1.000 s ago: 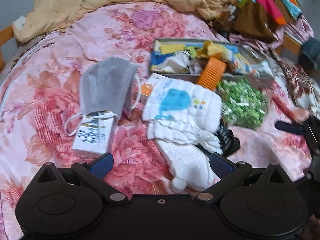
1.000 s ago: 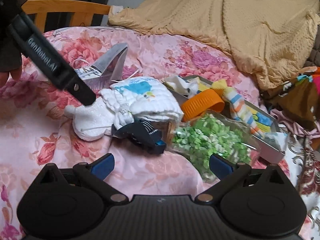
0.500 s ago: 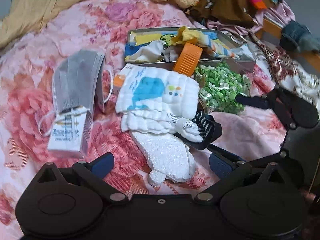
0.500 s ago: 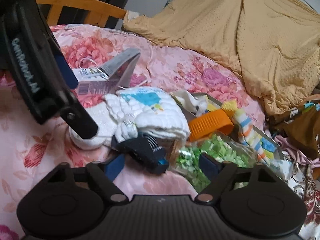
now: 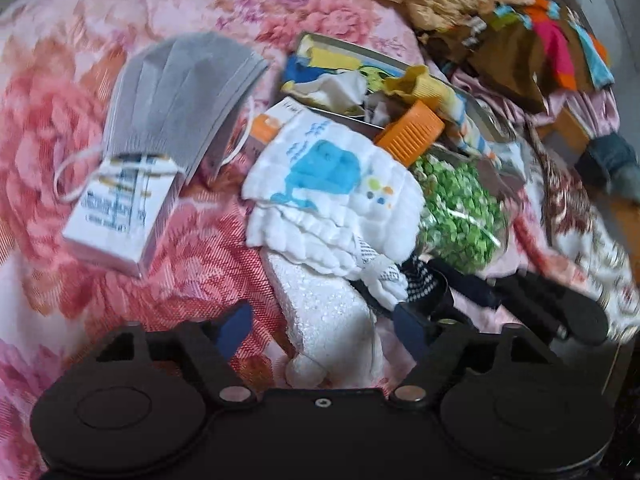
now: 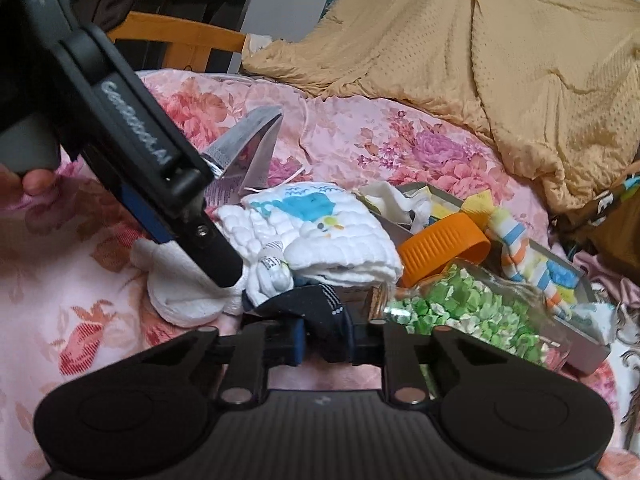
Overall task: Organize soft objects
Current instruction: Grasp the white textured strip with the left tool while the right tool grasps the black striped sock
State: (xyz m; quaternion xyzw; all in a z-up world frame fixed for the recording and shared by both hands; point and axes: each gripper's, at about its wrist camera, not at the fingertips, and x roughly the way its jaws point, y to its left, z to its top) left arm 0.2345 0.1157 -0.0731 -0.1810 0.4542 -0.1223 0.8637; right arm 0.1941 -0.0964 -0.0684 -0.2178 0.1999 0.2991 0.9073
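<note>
With your right gripper [image 6: 320, 340] closing on the dark sock [image 6: 316, 312], your left gripper [image 5: 320, 330] (jaws narrowing, pads not yet pressing) straddles the white sock [image 5: 328, 320], whose long axis runs toward 11 o'clock.

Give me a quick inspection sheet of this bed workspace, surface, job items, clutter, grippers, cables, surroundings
Surface: floral bedspread.
Job's things: white fluffy sock; whale-print cloth; dark sock; grey masks.
Clutter: jar of green bits, orange lid, tin tray, white box.
Grippers: left gripper closing around white fluffy sock; right gripper closing on dark sock.
Cables: nothing seen.
Surroundings: tan blanket, wooden bed frame.
</note>
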